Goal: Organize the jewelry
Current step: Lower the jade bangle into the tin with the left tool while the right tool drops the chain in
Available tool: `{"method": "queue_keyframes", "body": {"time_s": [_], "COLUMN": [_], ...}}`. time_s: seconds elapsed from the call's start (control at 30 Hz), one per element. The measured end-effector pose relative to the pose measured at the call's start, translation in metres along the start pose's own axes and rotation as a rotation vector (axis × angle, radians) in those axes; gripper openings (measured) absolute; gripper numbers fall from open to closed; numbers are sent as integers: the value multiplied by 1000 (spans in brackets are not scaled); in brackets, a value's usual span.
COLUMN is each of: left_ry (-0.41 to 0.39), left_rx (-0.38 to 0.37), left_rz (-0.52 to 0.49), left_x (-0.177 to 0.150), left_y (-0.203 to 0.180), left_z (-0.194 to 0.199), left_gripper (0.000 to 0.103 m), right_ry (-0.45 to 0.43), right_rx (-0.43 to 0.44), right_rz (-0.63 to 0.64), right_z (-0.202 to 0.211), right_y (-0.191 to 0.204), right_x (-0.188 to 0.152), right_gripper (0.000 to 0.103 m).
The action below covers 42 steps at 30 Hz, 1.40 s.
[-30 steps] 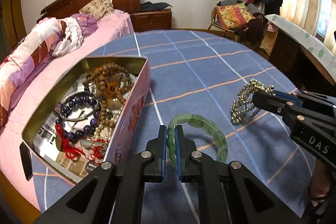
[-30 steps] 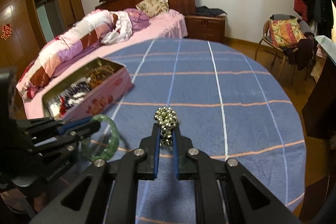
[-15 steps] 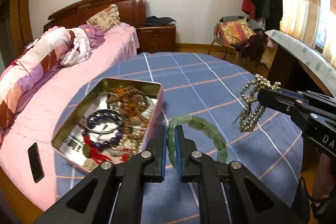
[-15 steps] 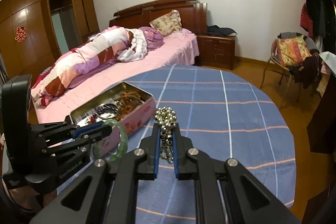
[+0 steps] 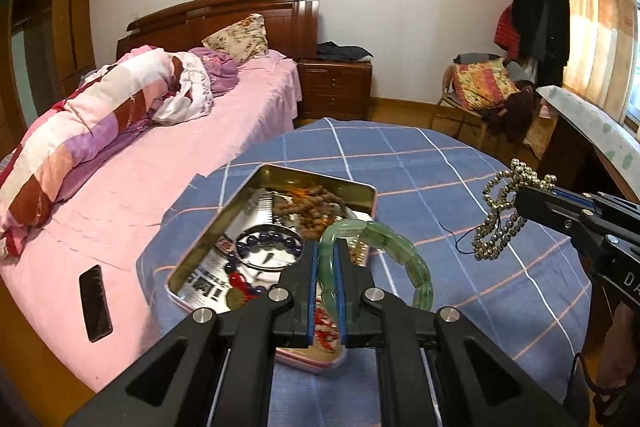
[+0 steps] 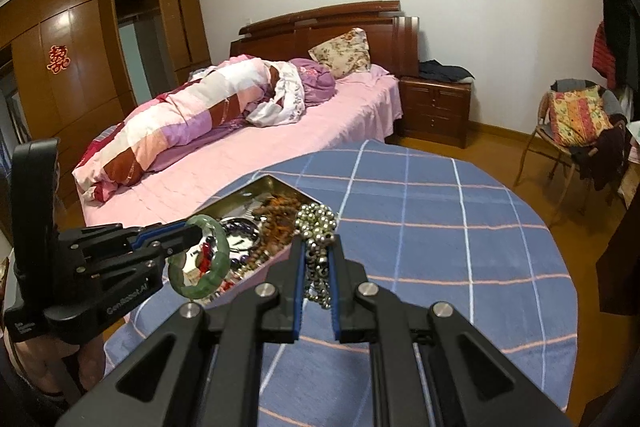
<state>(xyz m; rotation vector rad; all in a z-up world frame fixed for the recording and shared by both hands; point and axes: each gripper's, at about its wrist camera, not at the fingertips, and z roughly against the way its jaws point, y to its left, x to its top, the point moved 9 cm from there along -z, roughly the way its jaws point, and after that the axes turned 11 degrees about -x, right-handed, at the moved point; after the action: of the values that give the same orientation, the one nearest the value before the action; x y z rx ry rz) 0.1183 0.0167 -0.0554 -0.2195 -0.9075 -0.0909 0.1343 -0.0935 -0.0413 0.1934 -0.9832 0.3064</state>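
My left gripper (image 5: 328, 255) is shut on a green jade bracelet (image 5: 404, 255) and holds it in the air above the near end of the open pink tin (image 5: 372, 195). The tin holds brown wooden beads (image 5: 316, 207), a purple bead bracelet (image 5: 268, 243) and red cord pieces. My right gripper (image 6: 316, 251) is shut on a silver bead chain (image 6: 316, 223) that hangs down, raised above the table to the right of the tin (image 6: 260, 187). The green bracelet also shows in the right wrist view (image 6: 208, 259).
The tin sits on a round table with a blue checked cloth (image 5: 420, 163). A pink bed (image 5: 160, 163) with a rolled quilt stands to the left; a black phone (image 5: 96, 303) lies on it. A chair with clothes (image 5: 488, 87) is at the back right.
Both grippers have risen from the tablecloth with their jewelry. The left one has moved left over the tin; the right one has come closer to the tin.
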Motion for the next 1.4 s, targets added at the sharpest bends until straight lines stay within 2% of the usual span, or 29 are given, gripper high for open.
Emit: {"method": "queue_keyframes", "body": {"time_s": [0.6,1.1,1.4], "left_ry": [-5,9,41], "left_rx": [84,140,132], "left_rz": [28,71,93], "left_x": [6,5,-1], "left_y": [50,86,95], "left_z": [0,-9,-21], "left_gripper": [7,7,7], "right_ry": [12,52,90], "right_rx": [92,111,120], "right_rz": [76,143,169], "right_z": [-23,-51,-72], "right_y": [52,88,106], "right_x": [20,22,19], "right_gripper": [13,13,13]}}
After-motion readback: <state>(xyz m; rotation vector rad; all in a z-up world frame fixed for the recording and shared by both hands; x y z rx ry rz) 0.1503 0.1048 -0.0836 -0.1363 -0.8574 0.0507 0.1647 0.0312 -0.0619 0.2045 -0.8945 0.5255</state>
